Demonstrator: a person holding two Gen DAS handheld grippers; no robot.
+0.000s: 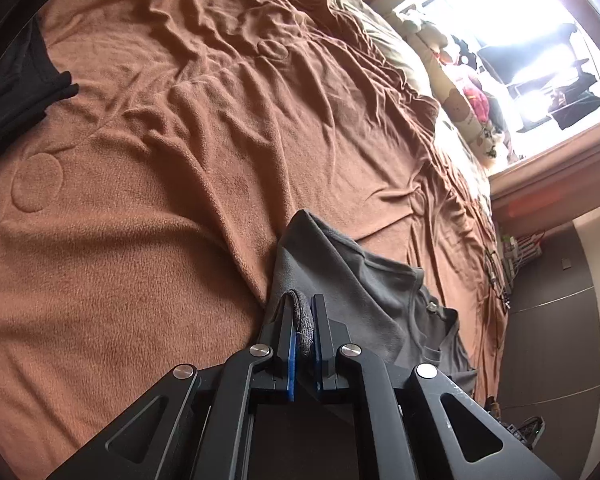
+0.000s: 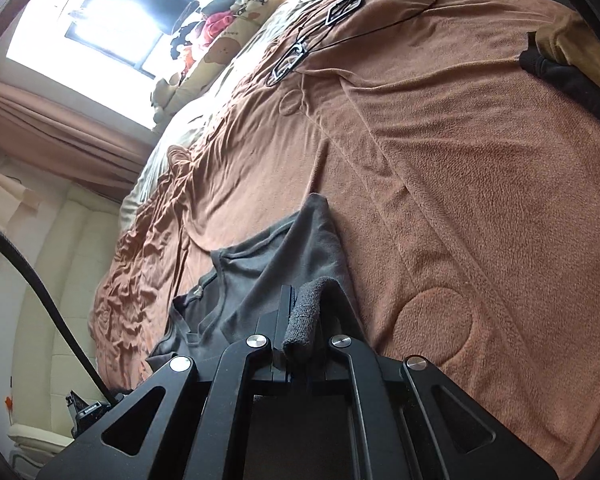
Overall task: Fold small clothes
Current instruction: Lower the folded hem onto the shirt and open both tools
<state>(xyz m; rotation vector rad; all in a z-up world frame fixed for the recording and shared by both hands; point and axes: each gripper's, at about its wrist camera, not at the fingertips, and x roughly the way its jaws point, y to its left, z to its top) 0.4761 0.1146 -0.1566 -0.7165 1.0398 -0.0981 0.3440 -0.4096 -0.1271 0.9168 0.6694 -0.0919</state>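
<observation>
Over the bed's brown blanket [image 1: 148,240], both tongs, left [image 1: 303,316] and right [image 2: 306,316], are clamped on the grey shirt [image 1: 340,272], carrying it; next it needs laying flat for folding.

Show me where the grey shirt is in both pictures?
Left wrist view: grey shirt sits bottom centre-right, pinched in the left gripper.
Right wrist view: grey shirt sits bottom centre-left, pinched in the right gripper.
Shared landmark: the bright window.
</observation>
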